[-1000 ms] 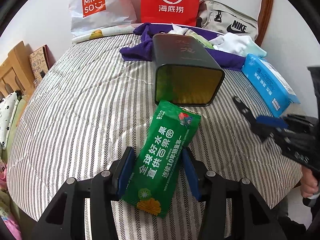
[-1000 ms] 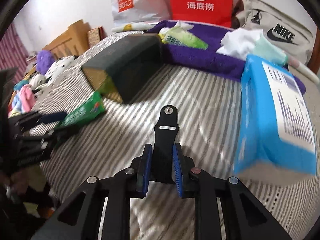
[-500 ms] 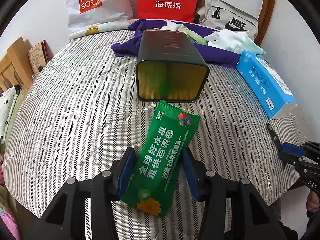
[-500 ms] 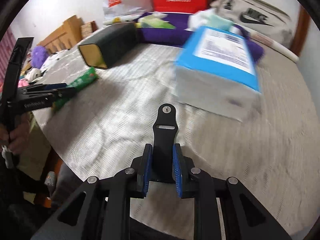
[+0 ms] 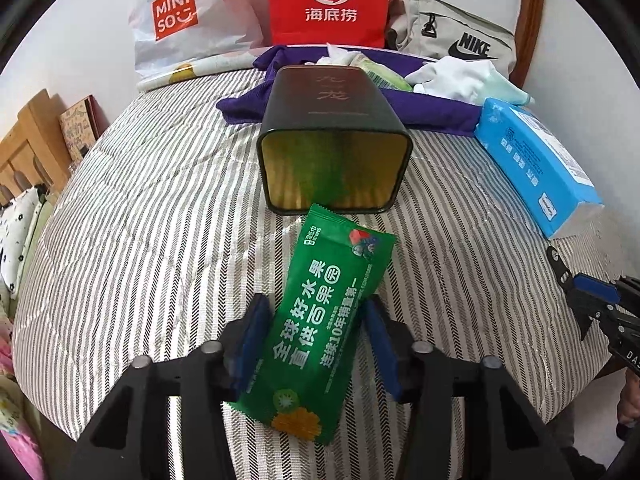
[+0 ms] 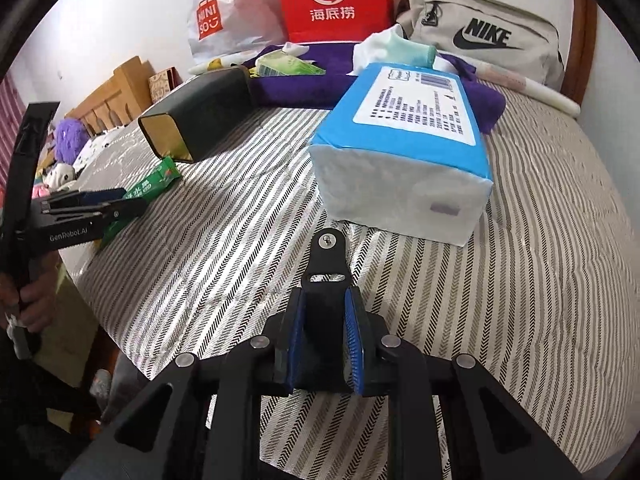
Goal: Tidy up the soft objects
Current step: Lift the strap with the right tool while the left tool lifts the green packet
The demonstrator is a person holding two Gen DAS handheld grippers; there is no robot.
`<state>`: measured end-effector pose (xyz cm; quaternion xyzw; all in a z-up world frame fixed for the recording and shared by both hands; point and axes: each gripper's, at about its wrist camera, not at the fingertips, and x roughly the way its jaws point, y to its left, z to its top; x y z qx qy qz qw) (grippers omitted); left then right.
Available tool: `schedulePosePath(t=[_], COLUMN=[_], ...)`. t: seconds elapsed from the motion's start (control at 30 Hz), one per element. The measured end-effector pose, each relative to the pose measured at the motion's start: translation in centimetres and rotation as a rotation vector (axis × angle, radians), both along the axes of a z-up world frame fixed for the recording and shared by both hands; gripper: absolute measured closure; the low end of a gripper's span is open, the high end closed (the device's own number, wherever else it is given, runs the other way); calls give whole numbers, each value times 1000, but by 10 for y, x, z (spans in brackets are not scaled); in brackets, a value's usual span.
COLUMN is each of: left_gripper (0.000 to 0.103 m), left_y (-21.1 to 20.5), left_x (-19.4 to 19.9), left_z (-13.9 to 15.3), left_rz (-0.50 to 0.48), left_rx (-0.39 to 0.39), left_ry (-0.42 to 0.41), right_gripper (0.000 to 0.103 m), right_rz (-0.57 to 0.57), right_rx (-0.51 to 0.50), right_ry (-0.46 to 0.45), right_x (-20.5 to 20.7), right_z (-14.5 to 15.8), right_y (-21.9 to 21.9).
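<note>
My left gripper holds a green snack packet above the striped bed. Its blue pads press the packet's two long edges, and the jaws are closing a little further on it. Just beyond the packet's far end lies a dark tin on its side, its gold-lined mouth facing me. In the right wrist view, my right gripper is shut on a black tab and hangs over the bed in front of a blue tissue pack. The left gripper with the packet shows at the left there.
A purple cloth at the back carries white and teal fabric and a pale green pack. Behind stand a red bag, a Miniso bag and a Nike bag. The bed edge drops off at left.
The right gripper swung toward the bed's right side, so the tissue pack now lies straight ahead of it. In the left view, the tin moved from right of centre to centre. Both grips held.
</note>
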<state>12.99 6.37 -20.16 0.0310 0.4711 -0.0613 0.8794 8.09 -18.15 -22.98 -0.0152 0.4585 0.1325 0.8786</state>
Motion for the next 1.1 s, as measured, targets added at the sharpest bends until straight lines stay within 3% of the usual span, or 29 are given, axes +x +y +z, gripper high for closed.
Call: schedulePosePath(t=[0.1,0.13,0.2,0.33,0.57,0.67,0.73,0.77,0.87,0.93,1.1], left_gripper=[64,65,65,65,64,64,64,63,63,63,63], left_y=[5,6,10,9,8,7,6,6,4,3,2], left_x=[-1,-2,-6,-6,-4,-3,-3,-3,-4,-4,-4], left_z=[3,4,8,9,2,2,2,2,1,1,1], left_rz=[1,0,-4,-12,-9,-11,-12,-12,-12,-12,-14], left_rx=[-42,-55,-88,-88,-84,-85,-81,-79,-72,-68,-61], left_ry=[12,14,9,10,30,32,32,32,30,29,27], right_gripper=[86,93,96,97,92,81,62,62,69,81,81], right_rz=[6,4,6,3,-9,10,36,46,54,47,50], right_rx=[13,18,21,12,89,80,78,63,-35,-61,-42], right_ry=[15,15,4,47,84,73,62,50,-14,-36,-19], right_x=[0,-1,-1,5,4,1,-1,-2,-5,-5,-2], right_z=[2,3,8,3,2,2,3,2,0,-1,0], right_y=[-2,-3,-5,-7,-18,-12,-5,0,13,14,8])
